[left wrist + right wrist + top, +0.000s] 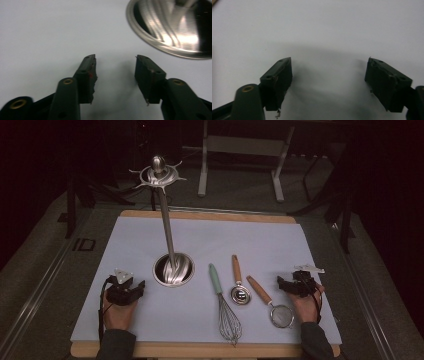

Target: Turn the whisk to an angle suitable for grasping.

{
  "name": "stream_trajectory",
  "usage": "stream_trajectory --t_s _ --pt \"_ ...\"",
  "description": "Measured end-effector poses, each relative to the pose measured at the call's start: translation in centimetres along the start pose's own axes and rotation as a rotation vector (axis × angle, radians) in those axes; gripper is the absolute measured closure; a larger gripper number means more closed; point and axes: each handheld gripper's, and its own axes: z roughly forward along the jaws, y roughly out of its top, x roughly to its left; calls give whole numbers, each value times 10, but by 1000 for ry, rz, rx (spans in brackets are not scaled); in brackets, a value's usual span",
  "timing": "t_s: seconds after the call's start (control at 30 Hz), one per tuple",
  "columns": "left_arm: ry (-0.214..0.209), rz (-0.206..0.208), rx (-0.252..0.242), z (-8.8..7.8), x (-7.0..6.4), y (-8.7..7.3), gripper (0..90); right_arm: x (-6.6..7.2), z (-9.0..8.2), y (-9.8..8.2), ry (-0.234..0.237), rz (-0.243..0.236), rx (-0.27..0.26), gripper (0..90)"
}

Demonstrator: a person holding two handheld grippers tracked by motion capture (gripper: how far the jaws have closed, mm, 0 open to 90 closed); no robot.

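Both black two-jaw grippers rest low at the near edge of the pale sheet covering the wooden tabletop (200, 215). Left gripper (115, 75): jaws spread wide, nothing between them, bare sheet under the gap. Right gripper (328, 82): jaws also wide apart, empty, bare sheet below.

Outward from the right gripper (292, 283), along the near half of the sheet: small round mesh strainer with wooden handle (272, 304) just beside it; then steel measuring scoop with wooden handle (238, 282); then wire whisk with pale green handle (224, 305). All three lie flat, handles pointing away from the person, close together but apart from each other.

Outward from the left gripper (131, 286): round polished steel base (172, 30) of the tall hook stand (167, 227), near the jaw tips, not touching. Hook crown (159, 174) at top of pole: no utensil hanging.

Progress (judgement): work looks to be hanging the utensils on the stand. Nothing grasped, nothing hung; all three left to do. Strainer is the nearest pick for the right gripper.

Containers: scoop bowl and strainer basket both look empty.
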Motion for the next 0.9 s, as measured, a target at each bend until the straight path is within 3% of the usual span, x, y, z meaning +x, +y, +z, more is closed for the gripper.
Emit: stream_trajectory --t_s 0.2,0.33,0.57,0.73,0.9 --pt "-76 -4 -48 -4 5 -2 584 3 -2 -1 24 -37 -16 336" --pt "-106 4 -64 -5 7 -3 640 3 -6 -1 66 -50 -7 405" --pt "-89 62 -58 -5 1 -3 679 5 -11 4 140 -63 11 485" --pt "-81 108 -64 -5 -4 -4 695 15 -13 12 205 -138 50 517" --pt "-90 117 -76 -7 -4 -5 697 22 -15 19 253 -188 82 533"
